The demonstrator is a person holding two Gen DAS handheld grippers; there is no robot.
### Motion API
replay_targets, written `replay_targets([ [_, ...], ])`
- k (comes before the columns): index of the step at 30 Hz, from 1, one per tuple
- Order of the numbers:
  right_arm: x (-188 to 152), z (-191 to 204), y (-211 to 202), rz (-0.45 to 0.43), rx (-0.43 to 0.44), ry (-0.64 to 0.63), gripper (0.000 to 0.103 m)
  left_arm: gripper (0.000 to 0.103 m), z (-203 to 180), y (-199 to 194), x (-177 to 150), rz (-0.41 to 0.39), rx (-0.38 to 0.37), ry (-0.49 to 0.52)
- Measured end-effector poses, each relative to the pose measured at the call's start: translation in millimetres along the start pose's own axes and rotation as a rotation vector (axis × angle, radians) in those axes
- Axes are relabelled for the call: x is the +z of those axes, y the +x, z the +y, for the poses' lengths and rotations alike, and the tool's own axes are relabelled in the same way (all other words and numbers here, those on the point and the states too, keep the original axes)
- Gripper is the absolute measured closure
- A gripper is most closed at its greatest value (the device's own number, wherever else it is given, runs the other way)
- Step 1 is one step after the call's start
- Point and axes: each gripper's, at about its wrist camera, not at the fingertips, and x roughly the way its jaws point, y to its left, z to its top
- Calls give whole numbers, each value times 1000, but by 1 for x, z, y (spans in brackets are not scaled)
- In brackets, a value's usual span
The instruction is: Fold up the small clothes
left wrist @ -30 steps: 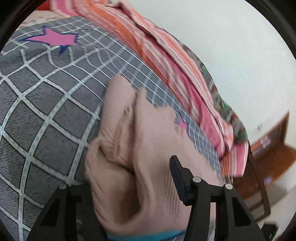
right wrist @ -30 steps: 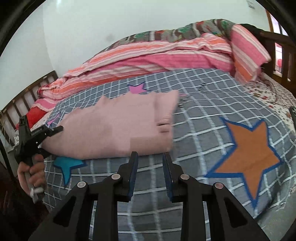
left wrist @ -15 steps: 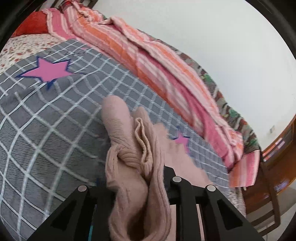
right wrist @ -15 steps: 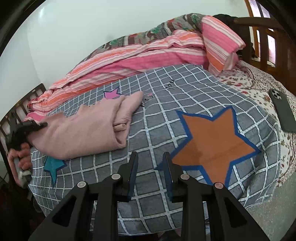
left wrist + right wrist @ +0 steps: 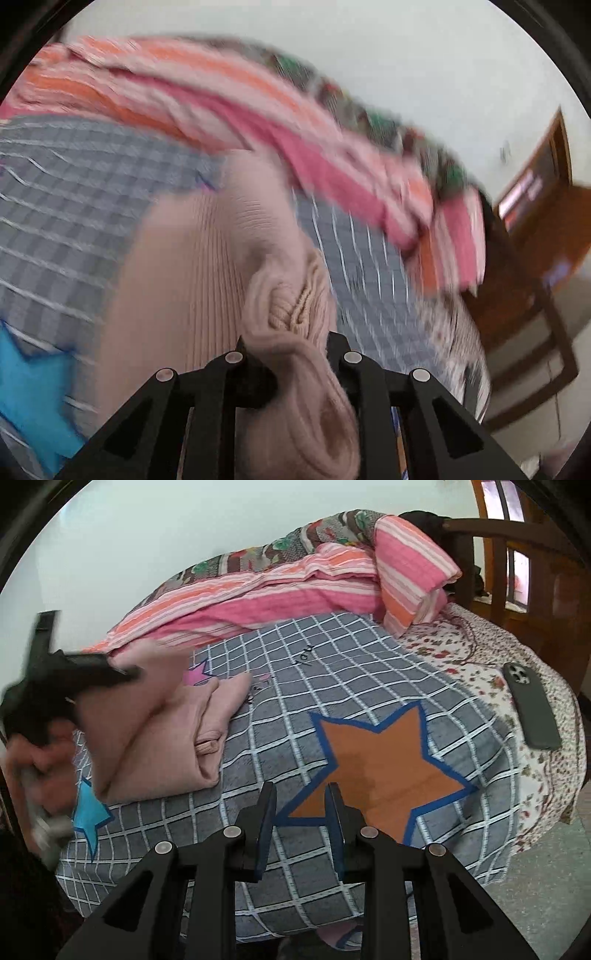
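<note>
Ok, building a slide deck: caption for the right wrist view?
Left hand-held gripper lifts pink sweater edge over checked bedspread; right hand-held gripper idle.

Both views are bright, lit by soft, even daylight; in the right wrist view the window behind the wooden headboard glows washed-out pink-white. Shadows are faint, only a thin one under the folded pink sweater. There is no harsh glare. The left wrist view is heavily motion-blurred: the striped quilt and the grey checked blanket smear into streaks, while the left gripper stays sharp. The right wrist view is mostly crisp, yet the left gripper and the hand at its left edge are smeared. Fisheye distortion bends the bed's edges, and a black vignette rings each frame.
</note>
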Motion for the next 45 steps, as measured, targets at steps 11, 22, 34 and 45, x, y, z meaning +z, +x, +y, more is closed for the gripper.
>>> replay_targets([
  [11, 29, 24, 17, -15, 94, -20, 66, 39, 11, -31, 12, 82, -253, 124],
  [22, 64, 98, 84, 14, 316, 82, 64, 36, 119, -73, 37, 35, -57, 69],
  [34, 18, 85, 98, 16, 217, 98, 99, 36, 152, -60, 32, 73, -100, 39],
  [45, 60, 89, 116, 31, 237, 102, 43, 36, 168, -65, 40, 71, -106, 2],
])
